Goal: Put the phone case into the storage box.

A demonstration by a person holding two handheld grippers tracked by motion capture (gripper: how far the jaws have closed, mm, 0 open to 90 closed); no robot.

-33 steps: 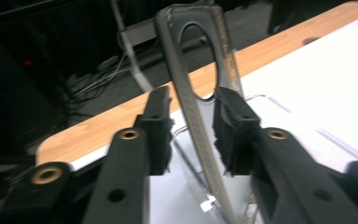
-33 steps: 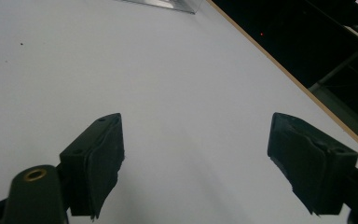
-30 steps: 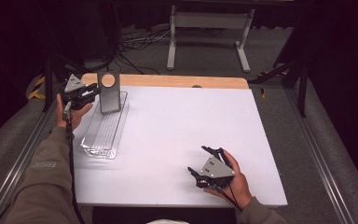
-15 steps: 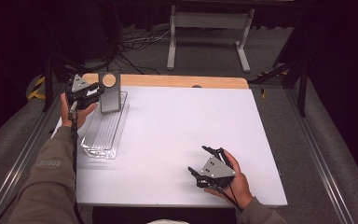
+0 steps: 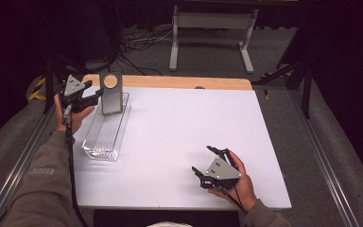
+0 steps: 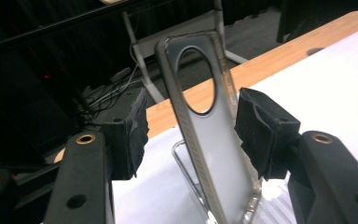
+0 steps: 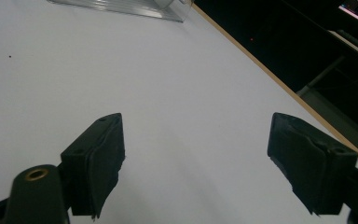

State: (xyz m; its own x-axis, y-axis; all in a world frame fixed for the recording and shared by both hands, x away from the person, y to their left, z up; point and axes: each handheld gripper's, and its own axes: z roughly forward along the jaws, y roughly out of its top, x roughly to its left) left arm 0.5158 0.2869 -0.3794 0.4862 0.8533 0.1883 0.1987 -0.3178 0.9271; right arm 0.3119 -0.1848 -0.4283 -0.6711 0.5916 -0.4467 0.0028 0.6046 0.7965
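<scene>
A grey translucent phone case with a round camera hole stands upright at the far end of a clear ribbed tray at the table's left. My left gripper is just left of it. In the left gripper view the case rises between the two black pads, and a gap shows on the left side. The jaws have just been opening and no longer pinch the case. My right gripper rests near the front right of the white table, with nothing between its wide-open fingers.
A wooden strip runs along the table's far edge, with a metal stand and cables on the floor beyond. Metal rails flank both sides. The tray's corner lies far ahead in the right gripper view.
My left gripper's jaws have spread apart from the phone case and the hand has drawn back slightly. The case stays upright in the tray. The right gripper has not moved.
</scene>
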